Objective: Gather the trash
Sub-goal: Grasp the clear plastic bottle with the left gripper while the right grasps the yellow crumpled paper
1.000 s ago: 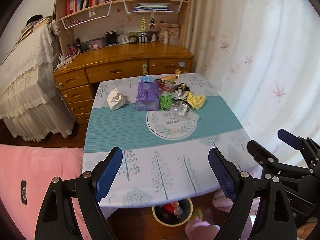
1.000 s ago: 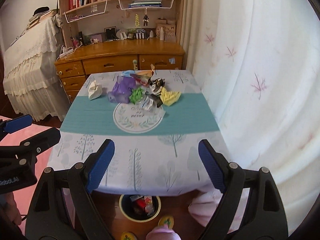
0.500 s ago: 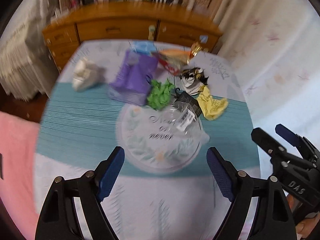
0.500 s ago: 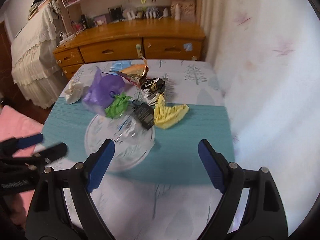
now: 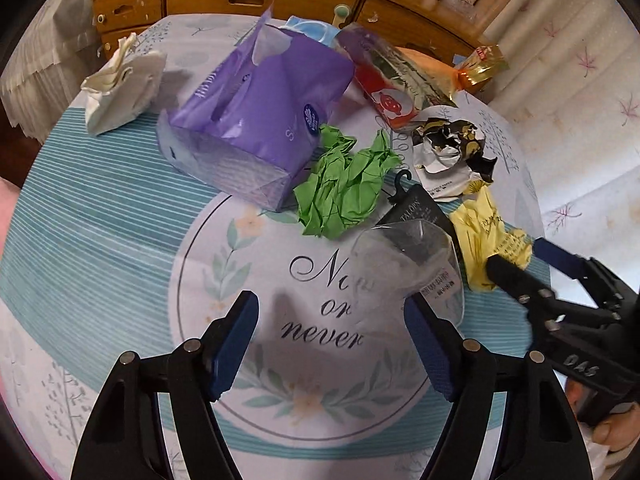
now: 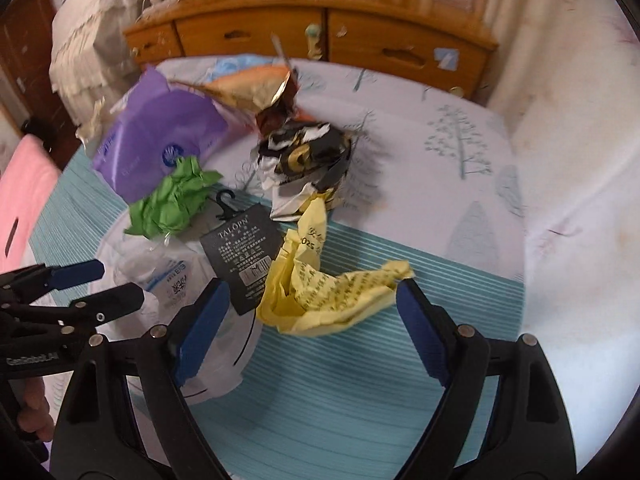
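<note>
left gripper [image 5: 330,336]: jaws apart and just been closing a bit, nothing between them
clear plastic wrapper [image 5: 404,264]: just past its right finger
right gripper [image 6: 312,320]: jaws wide, holding nothing
yellow paper [image 6: 320,292]: lies between its fingers

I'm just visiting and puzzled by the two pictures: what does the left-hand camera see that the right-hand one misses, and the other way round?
Only the left view shows the white crumpled tissue and the "Now or never" circle print in full.

Only the right view shows the far-right table corner with its tree prints and the pink cushion.

Both show the purple bag, green paper, black tag, yellow paper, clear wrapper and wooden drawers. Each gripper's fingers stand open, holding nothing.
</note>
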Demonstrator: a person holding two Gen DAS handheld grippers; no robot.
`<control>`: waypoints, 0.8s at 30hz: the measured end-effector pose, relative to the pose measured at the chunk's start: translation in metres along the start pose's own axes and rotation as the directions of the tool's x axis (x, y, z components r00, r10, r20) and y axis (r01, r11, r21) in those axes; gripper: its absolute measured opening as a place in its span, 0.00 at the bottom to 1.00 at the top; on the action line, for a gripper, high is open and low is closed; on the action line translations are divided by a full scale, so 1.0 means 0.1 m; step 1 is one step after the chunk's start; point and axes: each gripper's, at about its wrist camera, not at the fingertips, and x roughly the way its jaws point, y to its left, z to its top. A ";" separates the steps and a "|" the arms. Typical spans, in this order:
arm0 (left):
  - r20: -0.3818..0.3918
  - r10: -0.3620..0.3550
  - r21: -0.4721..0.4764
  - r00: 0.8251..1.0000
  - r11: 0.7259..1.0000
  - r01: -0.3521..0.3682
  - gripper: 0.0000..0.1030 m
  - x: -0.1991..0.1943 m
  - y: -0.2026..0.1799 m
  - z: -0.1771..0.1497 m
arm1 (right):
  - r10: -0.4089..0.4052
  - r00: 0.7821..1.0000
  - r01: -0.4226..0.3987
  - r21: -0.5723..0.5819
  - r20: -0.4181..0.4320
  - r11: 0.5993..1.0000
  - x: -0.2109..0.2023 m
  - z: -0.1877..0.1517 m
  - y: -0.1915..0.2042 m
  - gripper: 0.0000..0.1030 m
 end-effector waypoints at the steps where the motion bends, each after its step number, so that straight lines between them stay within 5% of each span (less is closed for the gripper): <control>1: 0.001 -0.004 -0.001 1.000 1.000 0.004 0.74 0.04 -0.01 0.01 | 0.003 1.000 -0.003 -0.011 -0.014 1.000 0.09 0.00 0.01 0.79; 3: 0.002 -0.007 0.002 1.000 1.000 0.007 0.74 0.10 -0.03 0.03 | 0.002 1.000 -0.003 -0.037 -0.031 0.999 0.18 -0.02 0.06 0.73; 7: 0.002 -0.035 0.000 0.999 0.999 0.035 0.73 0.23 -0.10 0.08 | 0.055 0.991 -0.062 -0.051 -0.121 0.997 0.41 -0.11 0.10 0.34; 12: 0.003 -0.075 0.027 0.997 0.997 0.075 0.69 0.35 -0.22 0.16 | 0.074 0.989 -0.085 -0.082 -0.125 0.993 0.50 -0.21 0.16 0.12; 20: -0.025 -0.144 0.058 0.989 0.988 0.146 0.64 0.58 -0.46 0.28 | 0.142 0.982 -0.147 -0.032 -0.123 0.989 0.60 -0.28 0.05 0.04; 24: -0.052 -0.184 0.069 0.982 0.980 0.188 0.37 0.61 -0.54 0.30 | 0.169 0.978 -0.172 -0.013 -0.126 0.985 0.61 -0.30 -0.04 0.04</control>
